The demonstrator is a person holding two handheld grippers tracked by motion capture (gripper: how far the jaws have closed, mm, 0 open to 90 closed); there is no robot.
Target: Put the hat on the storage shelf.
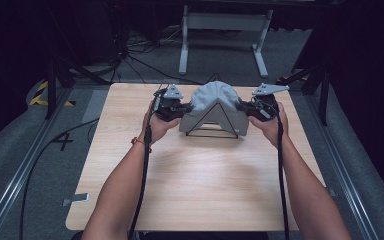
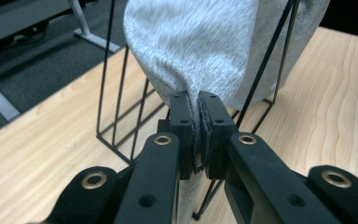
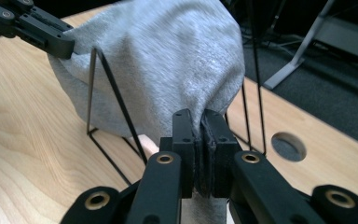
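1. Grey cloth (image 1: 214,102) is draped over a black wire rack (image 1: 213,122) with a triangular end, standing at the far middle of the table (image 1: 190,190). The cloth covers the rack's top and hangs down both sides.
2. Your left gripper (image 1: 181,107) is clenched on the cloth's left edge. In the left gripper view the jaws are closed with a fold of cloth (image 2: 196,60) pinched between them, and the rack's wires (image 2: 121,98) stand just behind.
3. Your right gripper (image 1: 245,108) is clenched on the cloth's right edge. In the right gripper view the jaws are closed on grey fabric (image 3: 168,60), with the rack's slanted wire (image 3: 116,98) beside them on the left.
4. In that same view your left gripper (image 3: 67,44) shows at the upper left, touching the cloth's far edge.
5. Your hands hold the grippers level, one at each side of the rack, forearms coming in from the near edge.
6. A round hole (image 3: 287,146) shows in the tabletop near the rack, right gripper view.
7. Beyond the table: grey floor with cables (image 1: 145,55) and a white frame (image 1: 225,35).
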